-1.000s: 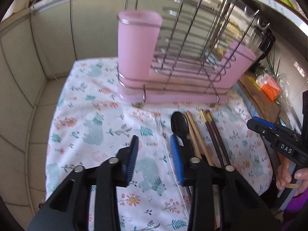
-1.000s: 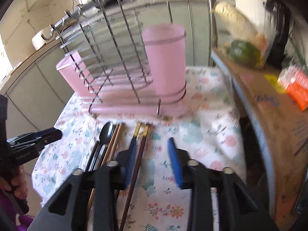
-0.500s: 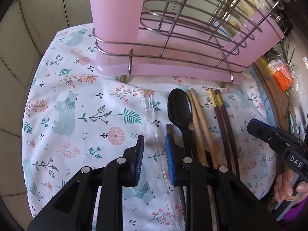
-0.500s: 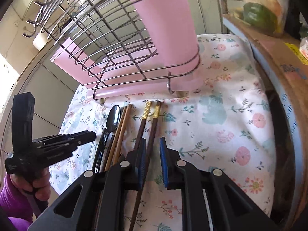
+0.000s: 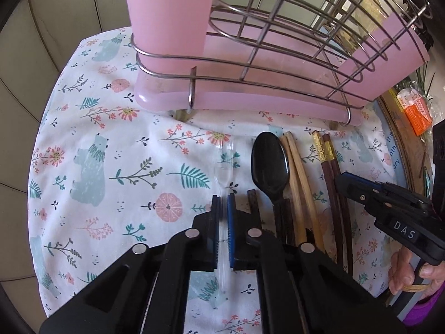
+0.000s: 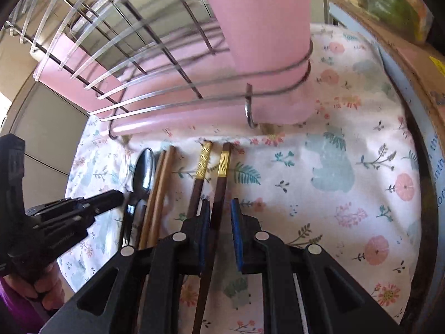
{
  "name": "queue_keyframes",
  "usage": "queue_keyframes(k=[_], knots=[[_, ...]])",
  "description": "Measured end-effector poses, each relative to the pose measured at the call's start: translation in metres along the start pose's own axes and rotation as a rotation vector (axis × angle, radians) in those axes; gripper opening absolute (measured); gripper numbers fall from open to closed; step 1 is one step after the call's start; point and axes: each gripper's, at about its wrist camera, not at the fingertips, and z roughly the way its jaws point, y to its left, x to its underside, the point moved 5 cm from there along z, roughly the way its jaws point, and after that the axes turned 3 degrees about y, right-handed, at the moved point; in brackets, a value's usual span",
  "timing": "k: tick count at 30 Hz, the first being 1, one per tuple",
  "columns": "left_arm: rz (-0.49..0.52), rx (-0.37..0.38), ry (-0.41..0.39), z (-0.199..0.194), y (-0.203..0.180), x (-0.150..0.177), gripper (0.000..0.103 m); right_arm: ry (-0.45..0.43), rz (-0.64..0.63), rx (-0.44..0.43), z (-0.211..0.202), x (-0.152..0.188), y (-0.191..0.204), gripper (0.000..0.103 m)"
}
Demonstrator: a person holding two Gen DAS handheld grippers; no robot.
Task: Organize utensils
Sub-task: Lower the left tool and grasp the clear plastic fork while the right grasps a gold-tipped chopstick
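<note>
On the floral cloth (image 5: 91,144) lie a clear plastic fork (image 5: 224,164), a black spoon (image 5: 268,164), two light wooden chopsticks (image 5: 299,172) and two dark gold-banded chopsticks (image 6: 222,183). My left gripper (image 5: 222,203) is shut on the clear fork's handle, low on the cloth. My right gripper (image 6: 219,208) is open a little, its jaws on either side of the right dark chopstick, with a gap on the right side. A pink cup (image 5: 169,14) stands in the wire rack (image 5: 292,44) behind the utensils.
The rack's pink tray (image 6: 178,117) sits just past the utensil tips. A wooden board edge (image 6: 417,89) and an orange packet (image 5: 417,111) lie to the right. Cabinet fronts (image 5: 41,41) stand to the left.
Both grippers moved down and forward to the cloth. The left jaws closed onto the clear fork. The right jaws came down astride one dark chopstick.
</note>
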Motion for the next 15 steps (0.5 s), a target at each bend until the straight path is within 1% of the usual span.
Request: queue_keyframes(k=[1,7,10,12,13,15], knots=[[-0.004,0.006,-0.002,-0.002,0.001,0.0,0.004,0.0,-0.002,0.004,0.0,0.0,0.0,0.008],[-0.045,0.004,-0.02,-0.02,0.019,0.004,0.004,-0.029,0.027,0.024,-0.019,0.004,-0.011,0.008],[-0.077,-0.005,-0.012,-0.023,0.032,0.007,0.004,-0.007,0.028,0.045,-0.022,0.005,-0.018,0.008],[-0.096,-0.01,0.015,-0.018,0.036,0.009,0.004,0.014,0.02,0.06,-0.019,0.006,-0.019,0.009],[-0.103,-0.008,0.024,-0.016,0.037,0.01,0.004,0.032,0.012,0.059,-0.016,0.007,-0.018,0.009],[-0.094,-0.017,0.03,-0.017,0.037,0.009,0.004,0.043,0.003,0.048,-0.014,0.009,-0.017,0.01]])
